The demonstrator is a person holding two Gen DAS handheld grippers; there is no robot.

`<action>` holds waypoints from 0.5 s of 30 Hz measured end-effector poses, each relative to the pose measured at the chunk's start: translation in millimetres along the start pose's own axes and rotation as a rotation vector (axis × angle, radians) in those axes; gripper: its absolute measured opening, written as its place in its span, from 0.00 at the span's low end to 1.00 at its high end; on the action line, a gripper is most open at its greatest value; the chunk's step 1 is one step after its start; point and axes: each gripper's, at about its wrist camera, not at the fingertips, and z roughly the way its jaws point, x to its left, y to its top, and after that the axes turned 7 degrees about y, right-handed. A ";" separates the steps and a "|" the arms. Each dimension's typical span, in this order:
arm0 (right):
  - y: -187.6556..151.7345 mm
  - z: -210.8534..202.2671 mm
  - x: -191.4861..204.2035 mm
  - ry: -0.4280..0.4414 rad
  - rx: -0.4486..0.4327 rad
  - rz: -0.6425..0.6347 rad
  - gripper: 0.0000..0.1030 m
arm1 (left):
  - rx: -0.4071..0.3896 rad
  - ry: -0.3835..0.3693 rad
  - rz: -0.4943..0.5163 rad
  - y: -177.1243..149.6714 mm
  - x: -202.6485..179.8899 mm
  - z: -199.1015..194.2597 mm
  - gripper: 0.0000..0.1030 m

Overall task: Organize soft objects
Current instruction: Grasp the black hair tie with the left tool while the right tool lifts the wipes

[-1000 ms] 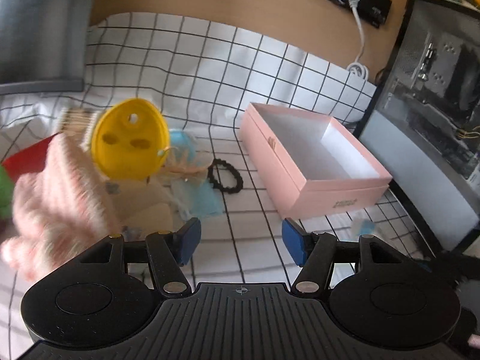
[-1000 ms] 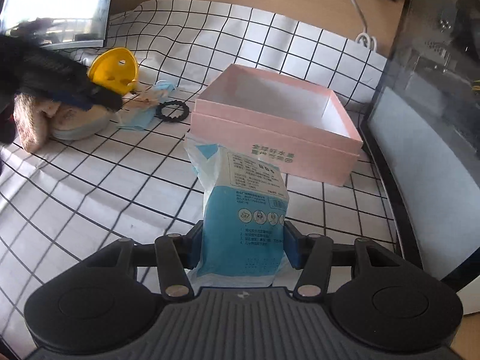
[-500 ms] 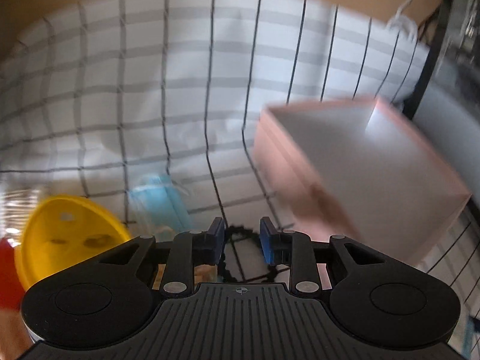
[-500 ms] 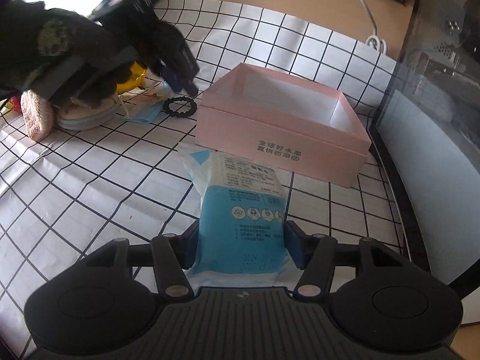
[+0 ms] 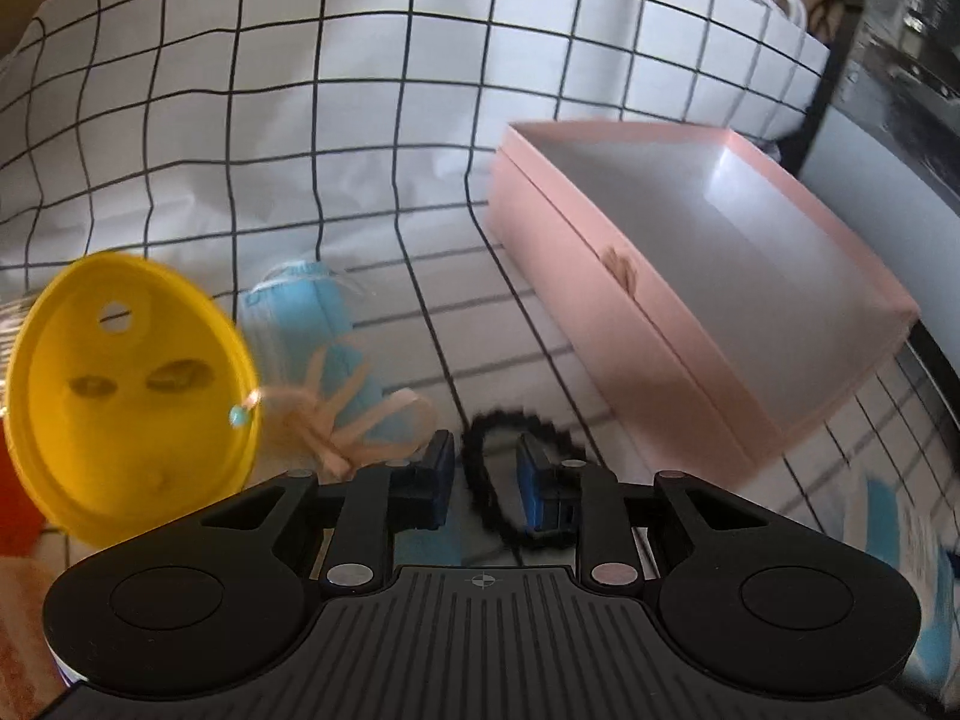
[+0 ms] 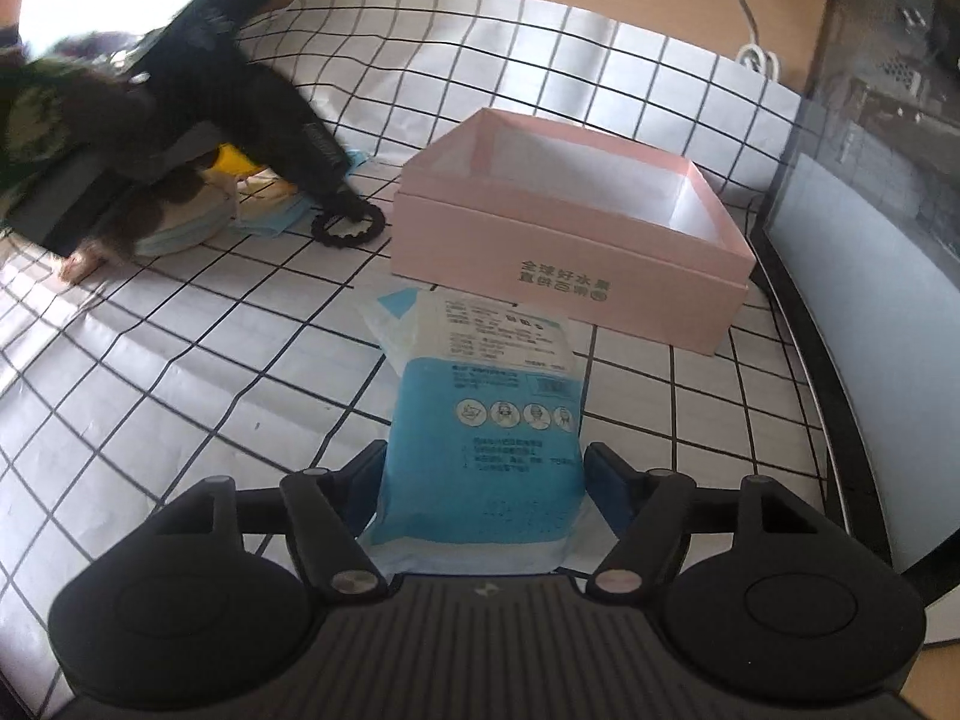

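Observation:
My left gripper [image 5: 483, 483] is down over a black hair tie [image 5: 498, 498] on the checked cloth; its narrowly parted blue pads straddle one side of the ring, and I cannot see if they pinch it. The hair tie [image 6: 348, 222] also shows in the right wrist view, under the left gripper [image 6: 354, 207]. My right gripper [image 6: 486, 480] is shut on a blue and white mask packet [image 6: 486, 414], held just in front of the open, empty pink box [image 6: 570, 234]. The box [image 5: 690, 276] lies to the right of the left gripper.
A yellow lid [image 5: 129, 384], a blue face mask [image 5: 300, 312] and tan rubber bands [image 5: 342, 414] lie left of the hair tie. A glass-sided computer case [image 6: 876, 240] stands along the right edge. A white cable [image 6: 750, 42] runs at the back.
My left gripper has swung down and forward onto the hair tie and its jaws have narrowed from wide open. The right gripper has held the packet nearly still.

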 end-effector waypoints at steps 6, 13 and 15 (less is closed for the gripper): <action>3.8 -10.7 -7.5 0.024 0.004 0.000 0.54 | -0.023 0.077 -0.001 7.3 -13.8 3.8 0.11; 12.6 -37.4 -15.2 -0.013 -0.058 0.007 0.52 | -0.087 0.052 0.100 -36.1 -30.8 -23.3 0.10; 12.7 -47.1 -17.2 -0.026 -0.069 0.006 0.52 | -0.109 0.041 0.119 -53.4 -34.8 -41.2 0.10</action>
